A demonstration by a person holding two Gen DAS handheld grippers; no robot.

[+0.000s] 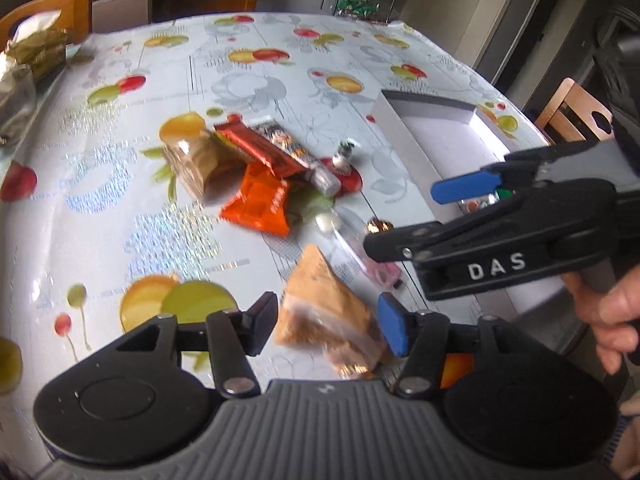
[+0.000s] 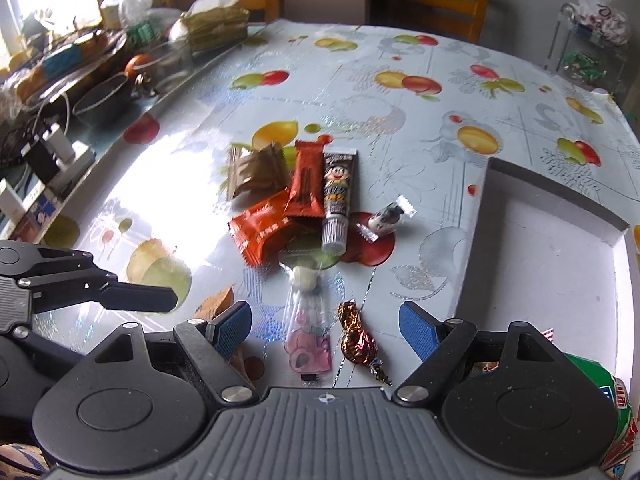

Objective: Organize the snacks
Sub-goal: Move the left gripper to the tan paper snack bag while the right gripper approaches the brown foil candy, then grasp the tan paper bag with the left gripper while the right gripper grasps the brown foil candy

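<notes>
I take the white box [image 2: 552,280] as my landmark; it lies on the desk [image 2: 420,92] at my right and is almost empty, only a green packet [image 2: 600,392] shows at its near corner.

Nearest to me, well left of the box, my left tongs [image 1: 328,326] stand spread around a tan wafer packet [image 1: 324,312]; the pads do not press it. It looks light and crackly, and the wafers inside probably break easily, so I would pinch it gently across the flat sides, near the middle.

Between this packet and the box, my right tongs [image 2: 326,326] hang wide apart and empty over two small sweets: a clear bag with a pink print [image 2: 308,332] and a brown foil candy [image 2: 358,344]. The foil one seems hard and slippery; I think its thick body is the better hold, not the twisted tail.

Farther from me, left of the box's far end, the pile waits: an orange packet [image 2: 264,230], a red bar [image 2: 306,184], a small tube [image 2: 338,200], a brown packet [image 2: 256,172] and a wrapped white candy [image 2: 386,218].
</notes>
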